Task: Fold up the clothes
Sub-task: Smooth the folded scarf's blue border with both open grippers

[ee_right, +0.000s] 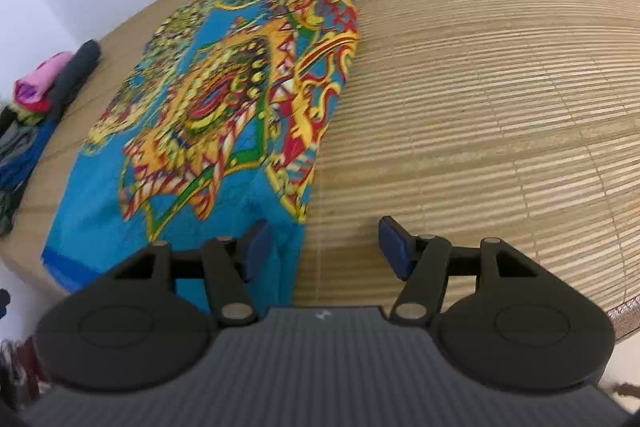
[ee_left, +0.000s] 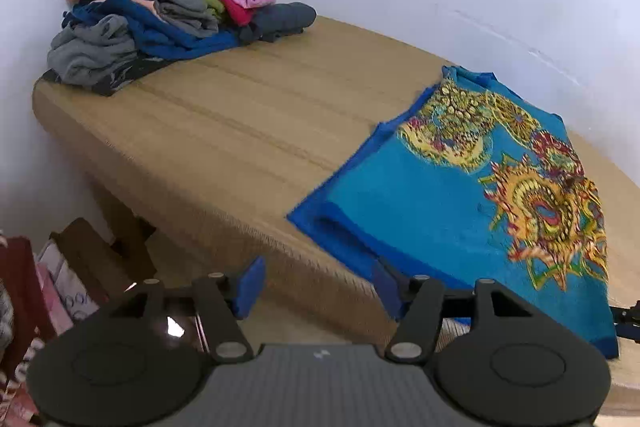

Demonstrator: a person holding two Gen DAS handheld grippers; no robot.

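One woven straw-coloured mat surface (ee_right: 480, 87) is seen, with a bright blue patterned shirt (ee_right: 224, 99) spread flat on it and a pile of folded clothes (ee_left: 140, 7) stacked at the far corner. Both the left gripper (ee_left: 318, 287) and right gripper (ee_right: 322, 247) are held wide apart, nothing gripped.

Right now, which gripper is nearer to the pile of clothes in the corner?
Left. The left gripper is off the blue shirt's pile-side edge; the right gripper is at its opposite edge, away from the pile of clothes.
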